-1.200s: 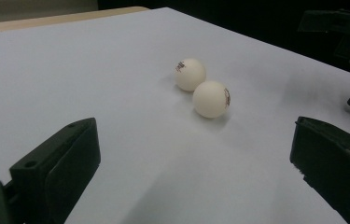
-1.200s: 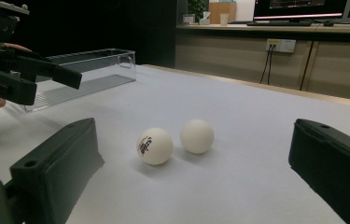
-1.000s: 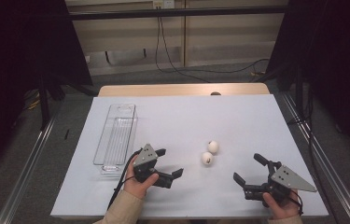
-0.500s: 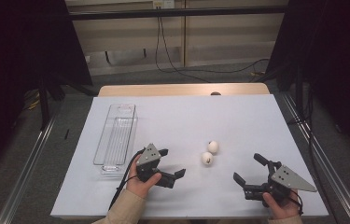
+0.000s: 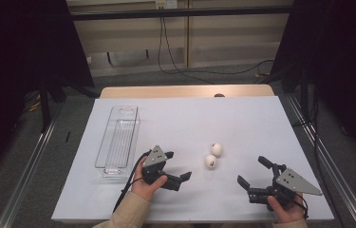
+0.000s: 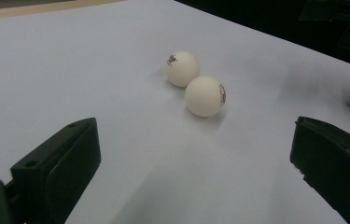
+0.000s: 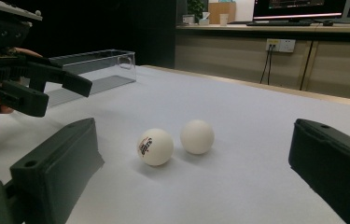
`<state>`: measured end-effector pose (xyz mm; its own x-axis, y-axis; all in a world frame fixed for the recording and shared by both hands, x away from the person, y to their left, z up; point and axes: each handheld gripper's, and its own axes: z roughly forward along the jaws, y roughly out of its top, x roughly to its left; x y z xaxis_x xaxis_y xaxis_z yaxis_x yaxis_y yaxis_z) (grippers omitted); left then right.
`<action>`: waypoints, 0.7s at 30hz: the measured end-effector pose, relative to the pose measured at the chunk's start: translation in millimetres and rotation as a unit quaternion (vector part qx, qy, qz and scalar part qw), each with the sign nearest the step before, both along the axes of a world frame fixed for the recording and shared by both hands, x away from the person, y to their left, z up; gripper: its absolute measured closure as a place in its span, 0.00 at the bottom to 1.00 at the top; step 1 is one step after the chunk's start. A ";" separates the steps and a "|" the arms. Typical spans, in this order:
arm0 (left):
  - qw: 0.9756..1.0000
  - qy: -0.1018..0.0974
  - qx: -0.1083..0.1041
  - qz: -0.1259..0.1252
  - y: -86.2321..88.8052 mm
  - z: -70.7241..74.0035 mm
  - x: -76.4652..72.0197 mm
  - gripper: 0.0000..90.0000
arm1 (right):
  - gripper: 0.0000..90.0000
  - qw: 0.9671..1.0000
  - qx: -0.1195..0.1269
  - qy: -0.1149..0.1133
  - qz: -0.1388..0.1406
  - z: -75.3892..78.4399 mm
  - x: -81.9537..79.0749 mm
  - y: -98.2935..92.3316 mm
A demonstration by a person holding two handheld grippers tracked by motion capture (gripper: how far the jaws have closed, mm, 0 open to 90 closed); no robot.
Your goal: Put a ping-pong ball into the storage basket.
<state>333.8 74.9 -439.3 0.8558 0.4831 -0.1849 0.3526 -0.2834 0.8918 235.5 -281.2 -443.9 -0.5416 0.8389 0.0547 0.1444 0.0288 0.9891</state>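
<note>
Drifted slightly toward the centre of the frame since the earlier picture: left tongs [image 5: 178, 176], jaws spread wide and empty, aimed at the two balls. Right tongs [image 5: 254, 178] at lower right, likewise agape, gripping nothing, pointing at the same pair. Near ball [image 5: 210, 161] and far ball [image 5: 217, 149] touching or nearly so, just right of centre on the white desk [image 5: 242, 118], between both tongs. Clear tray [image 5: 117, 142] at left, empty, well apart from the balls. Likely very light, hollow, smooth, prone to rolling or squirting out; best pinched across the widest middle, gently, approaching the near ball without nudging its neighbour
</note>
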 end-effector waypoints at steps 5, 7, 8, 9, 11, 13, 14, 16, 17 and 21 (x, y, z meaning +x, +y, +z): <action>1.000 0.000 0.005 -0.005 -4.5 -0.3 -1.1 0.02 | 0.01 1.000 0.005 0.000 -0.002 0.2 0.1 -1.1; 1.000 0.002 0.006 -0.004 -5.1 0.0 0.5 0.02 | 0.01 1.000 0.006 0.000 -0.001 0.3 0.3 -1.3; 1.000 0.003 0.007 -0.002 -5.6 -0.1 1.4 0.02 | 0.01 1.000 0.005 0.001 -0.002 -0.2 1.0 -1.4; 1.000 0.003 0.006 -0.001 -6.2 -0.6 2.0 0.02 | 0.01 1.000 0.005 0.003 -0.003 -0.5 1.4 -1.5; 1.000 0.003 0.011 0.000 -6.2 -0.8 2.3 0.02 | 0.01 1.000 0.004 0.001 -0.003 -0.1 1.1 -1.7; 1.000 0.003 0.012 0.001 -6.5 -0.5 1.8 0.02 | 0.01 1.000 0.003 -0.003 -0.001 0.9 -0.3 -1.3; 1.000 0.002 0.013 0.000 -6.9 0.0 1.6 0.02 | 0.01 1.000 0.002 -0.004 0.000 1.3 -0.7 -0.9; 1.000 0.000 0.013 0.000 -7.3 0.1 1.7 0.02 | 0.01 1.000 0.001 -0.003 -0.001 1.1 -0.2 0.1; 1.000 0.001 0.012 0.000 -7.2 0.1 1.9 0.02 | 0.01 1.000 0.000 -0.002 0.000 0.6 0.1 0.5; 1.000 0.004 0.018 0.006 -7.3 0.2 2.0 0.02 | 0.01 1.000 0.001 -0.003 0.001 1.0 -0.6 1.1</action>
<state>335.9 67.6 -439.1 0.8483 0.5003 -0.1734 0.3630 -0.3112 0.8783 234.9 -280.1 -442.9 -0.5438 0.8376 0.0521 0.1378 0.0279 0.9901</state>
